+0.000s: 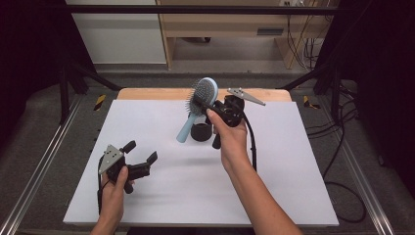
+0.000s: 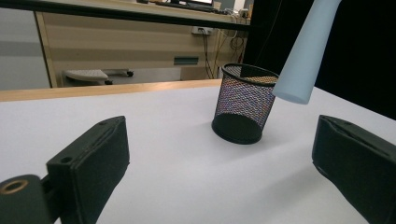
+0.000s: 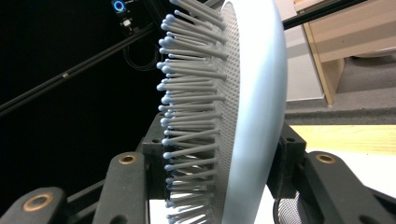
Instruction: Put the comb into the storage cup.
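We count one hairbrush [image 1: 199,100] and one mesh cup [image 1: 201,131]. The right gripper [image 1: 201,104] pinches the pale blue, grey-bristled brush head above the cup; the left gripper [image 1: 141,152] is spread, empty.

I see a pale blue hairbrush [image 1: 198,105] with grey bristles above a black mesh cup [image 1: 201,131] on the white table sheet [image 1: 293,166].

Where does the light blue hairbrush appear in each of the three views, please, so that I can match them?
High view: hairbrush above table centre, its head clamped in the right gripper, handle slanting down-left.
Left gripper view: its handle end at upper right, above the mesh cup.
Right gripper view: its bristled head upright at centre, between the jaws.
Shared landmark: the mesh cup.
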Motion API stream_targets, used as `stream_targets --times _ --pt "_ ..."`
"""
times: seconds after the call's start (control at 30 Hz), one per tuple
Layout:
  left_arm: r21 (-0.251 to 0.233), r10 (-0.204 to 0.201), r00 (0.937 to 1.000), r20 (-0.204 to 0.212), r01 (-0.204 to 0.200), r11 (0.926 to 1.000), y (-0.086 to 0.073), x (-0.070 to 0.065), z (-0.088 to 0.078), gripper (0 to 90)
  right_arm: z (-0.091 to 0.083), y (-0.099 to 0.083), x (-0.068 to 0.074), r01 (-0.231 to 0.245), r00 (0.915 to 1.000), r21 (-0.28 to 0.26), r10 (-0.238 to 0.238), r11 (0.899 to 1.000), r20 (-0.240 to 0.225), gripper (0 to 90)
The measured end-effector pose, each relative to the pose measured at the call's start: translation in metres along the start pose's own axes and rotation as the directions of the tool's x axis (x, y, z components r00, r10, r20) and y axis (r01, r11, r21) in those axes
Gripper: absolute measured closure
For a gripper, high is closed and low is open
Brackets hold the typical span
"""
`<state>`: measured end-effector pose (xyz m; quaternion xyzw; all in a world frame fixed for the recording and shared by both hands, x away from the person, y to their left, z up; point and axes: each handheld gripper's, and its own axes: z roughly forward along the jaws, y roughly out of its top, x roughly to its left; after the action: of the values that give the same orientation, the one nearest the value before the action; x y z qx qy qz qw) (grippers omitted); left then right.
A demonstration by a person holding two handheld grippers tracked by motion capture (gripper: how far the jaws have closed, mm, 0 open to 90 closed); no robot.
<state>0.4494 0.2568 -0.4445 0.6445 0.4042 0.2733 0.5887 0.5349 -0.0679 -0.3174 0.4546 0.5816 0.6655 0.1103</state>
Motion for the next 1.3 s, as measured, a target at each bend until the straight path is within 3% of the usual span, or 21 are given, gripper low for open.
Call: stream_targets --times 0.2,0.4,0.7,1.3 --pt "0.002 0.002 1.0000 -0.004 -0.002 1.0000 0.000 0.001 0.000 4.2 0.006 0.012 -0.003 0.004 0.9998 -0.001 -0.004 1.000 0.018 52.0" --pt "0.008 0.022 0.9977 -0.064 -0.021 0.9997 0.000 0.000 -0.002 3.2 0.010 0.021 -0.010 -0.021 0.9994 -0.018 0.021 1.000 0.027 52.0" --pt "0.015 0.008 0.9978 -0.066 -0.007 0.9999 -0.002 0.003 -0.001 3.3 0.017 0.030 -0.025 -0.038 0.9982 -0.036 0.040 0.999 0.046 51.9" --pt "0.025 0.015 0.9979 -0.063 -0.013 0.9996 -0.002 0.005 0.001 3.5 0.033 0.031 -0.048 -0.088 0.9910 -0.056 0.093 0.995 0.096 51.9"
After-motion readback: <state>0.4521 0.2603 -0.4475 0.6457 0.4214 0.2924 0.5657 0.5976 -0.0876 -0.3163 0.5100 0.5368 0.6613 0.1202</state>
